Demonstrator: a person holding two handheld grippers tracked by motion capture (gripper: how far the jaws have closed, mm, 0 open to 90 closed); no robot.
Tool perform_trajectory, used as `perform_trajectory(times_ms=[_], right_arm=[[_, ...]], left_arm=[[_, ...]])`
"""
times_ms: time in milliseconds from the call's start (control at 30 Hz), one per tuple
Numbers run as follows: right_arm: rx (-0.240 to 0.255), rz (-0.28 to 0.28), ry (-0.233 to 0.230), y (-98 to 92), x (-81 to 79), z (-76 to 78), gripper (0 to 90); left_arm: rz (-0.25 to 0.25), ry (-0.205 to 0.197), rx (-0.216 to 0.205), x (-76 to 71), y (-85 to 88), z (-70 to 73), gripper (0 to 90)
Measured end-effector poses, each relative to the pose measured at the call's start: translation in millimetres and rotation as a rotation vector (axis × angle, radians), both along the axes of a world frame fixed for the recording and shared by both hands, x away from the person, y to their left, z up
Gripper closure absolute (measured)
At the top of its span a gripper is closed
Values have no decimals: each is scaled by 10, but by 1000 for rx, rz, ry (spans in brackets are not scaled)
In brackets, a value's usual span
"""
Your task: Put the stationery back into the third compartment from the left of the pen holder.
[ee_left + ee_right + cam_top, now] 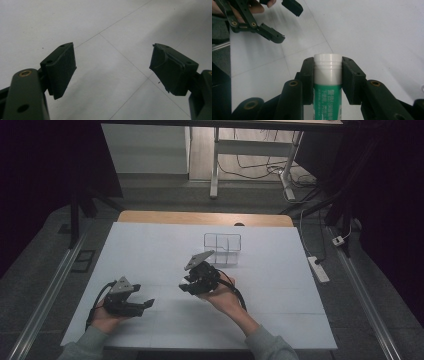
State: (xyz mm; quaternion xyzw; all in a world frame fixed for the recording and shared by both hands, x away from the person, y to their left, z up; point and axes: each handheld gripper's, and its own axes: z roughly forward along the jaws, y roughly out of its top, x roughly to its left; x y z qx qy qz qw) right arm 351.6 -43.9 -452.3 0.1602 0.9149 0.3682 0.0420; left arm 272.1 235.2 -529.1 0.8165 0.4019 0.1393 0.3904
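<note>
A green tube with a white cap [327,82] sits clamped between the two black jaws of my right gripper [328,62], its cap end pointing away from the camera. In the high view that right gripper [186,287] hangs above the middle of the white table, tilted toward the left. My left gripper [148,303] rests low near the front left, jaws wide apart. In the left gripper view my left gripper [113,53] has nothing but bare table between its pads. The left gripper [287,21] also appears open at the top left of the right gripper view.
A clear plastic divided box [222,248] stands on the white table [280,285] behind the right gripper. Beyond the table's wooden far edge [205,218] lie a desk frame [215,175] and floor cables. A power strip [318,269] lies off the right side.
</note>
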Motion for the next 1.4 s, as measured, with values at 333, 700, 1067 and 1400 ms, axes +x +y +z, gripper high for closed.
perform_trajectory(times_ms=[333,700,1067,1400], right_arm=[[26,-21,-27,-83,26,72,645],[62,-64,-58,-219,68,190,645],[103,-110,-92,-377,118,312,645],[130,-153,-119,-514,156,405,645]], left_arm=[[2,-3,-1,-2,3,3,203],[1,-3,0,-2,1,2,202],[1,-3,1,-3,0,1,202],[-1,-2,2,-5,-7,-2,202]])
